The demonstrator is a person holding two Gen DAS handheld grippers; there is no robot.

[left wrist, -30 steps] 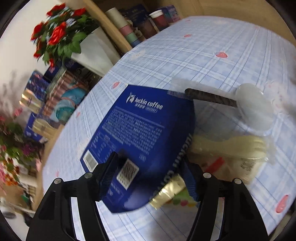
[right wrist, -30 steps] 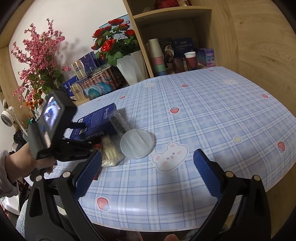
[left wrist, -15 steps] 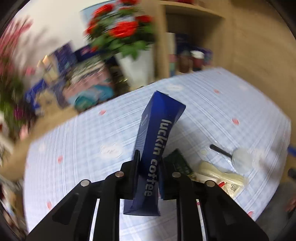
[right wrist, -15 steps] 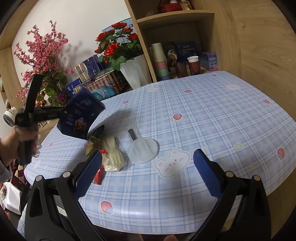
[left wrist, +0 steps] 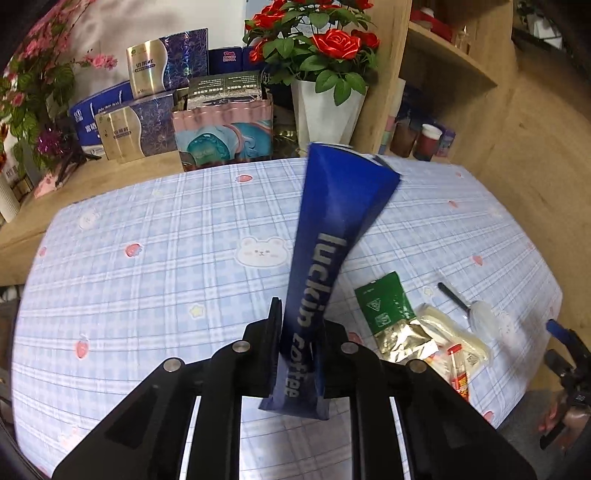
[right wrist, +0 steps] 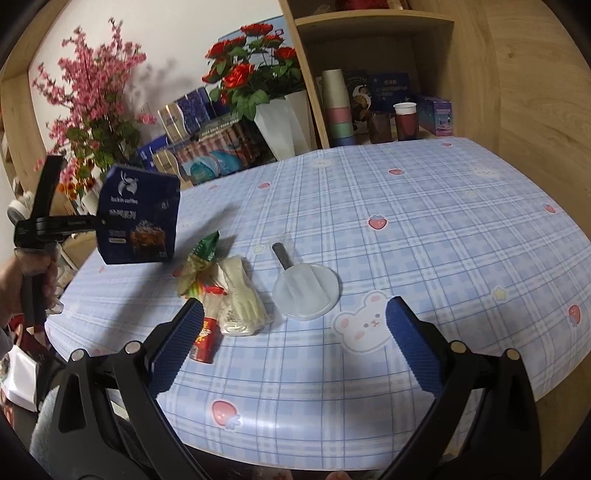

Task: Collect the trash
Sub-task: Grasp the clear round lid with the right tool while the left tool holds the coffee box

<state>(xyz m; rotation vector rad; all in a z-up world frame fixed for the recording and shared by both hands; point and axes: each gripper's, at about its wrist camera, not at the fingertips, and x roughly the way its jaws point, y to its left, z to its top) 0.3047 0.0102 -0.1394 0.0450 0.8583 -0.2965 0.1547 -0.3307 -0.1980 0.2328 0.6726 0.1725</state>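
My left gripper [left wrist: 297, 354] is shut on a blue luckin coffee box [left wrist: 325, 266] and holds it edge-on in the air above the table. The box also shows in the right wrist view [right wrist: 138, 218], lifted at the table's left end. On the table lie a green and gold foil packet [left wrist: 389, 314], a pale plastic bag [right wrist: 238, 295], a small red wrapper [right wrist: 205, 341] and a round clear lid with a dark stick [right wrist: 306, 286]. My right gripper [right wrist: 295, 343] is open and empty, near the table's front edge, just in front of this trash.
The table has a blue plaid cloth [right wrist: 424, 229]. Behind it stand a white vase of red roses [right wrist: 280, 122], gift boxes [left wrist: 147, 122], stacked cups [right wrist: 336, 110] and a wooden shelf [right wrist: 369, 18]. A wooden wall [right wrist: 535, 110] runs along the right.
My left gripper closed on the blue box, lifted it off the table and swung it up and to the left. The foil packet that lay under it now shows. The right gripper stayed put.
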